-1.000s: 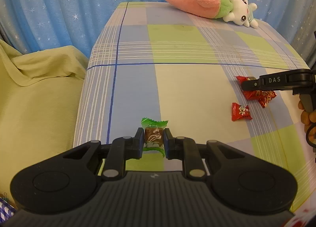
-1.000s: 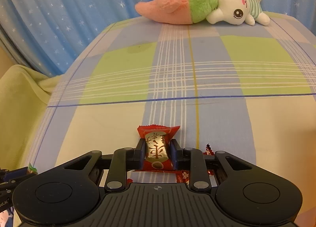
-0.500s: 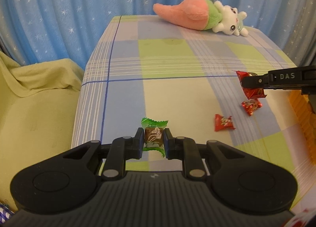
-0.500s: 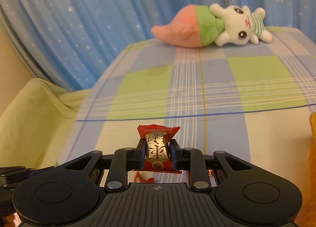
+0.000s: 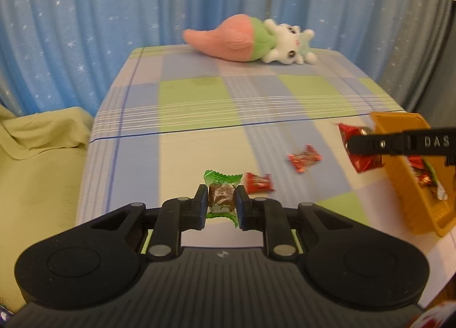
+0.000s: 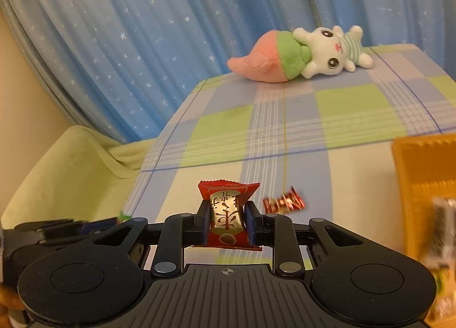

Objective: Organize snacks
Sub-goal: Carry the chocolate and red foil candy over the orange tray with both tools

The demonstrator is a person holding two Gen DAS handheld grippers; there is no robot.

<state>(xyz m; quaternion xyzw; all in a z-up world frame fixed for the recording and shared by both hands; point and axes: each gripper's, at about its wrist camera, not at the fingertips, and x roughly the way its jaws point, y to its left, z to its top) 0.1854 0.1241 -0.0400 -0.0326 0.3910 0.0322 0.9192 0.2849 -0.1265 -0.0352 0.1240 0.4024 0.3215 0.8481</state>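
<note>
My left gripper (image 5: 221,202) is shut on a green-wrapped candy (image 5: 221,196) and holds it above the checked tablecloth (image 5: 199,117). My right gripper (image 6: 226,221) is shut on a red-and-gold candy (image 6: 226,214); in the left wrist view it (image 5: 349,145) reaches in from the right beside the orange basket (image 5: 416,202), with the red candy (image 5: 362,160) in it. Two red candies lie loose on the cloth (image 5: 258,182) (image 5: 304,157); one shows in the right wrist view (image 6: 282,202). The basket (image 6: 421,174) holds several wrapped snacks.
A pink-and-green plush rabbit (image 5: 250,43) lies at the far end of the table, also in the right wrist view (image 6: 302,57). A yellow-green cloth-covered seat (image 5: 37,162) is left of the table. Blue starred curtains (image 5: 114,14) hang behind.
Both grippers have lifted and drawn back with their candies held. The orange basket has come into view on the right, and the right gripper now sits beside it.
</note>
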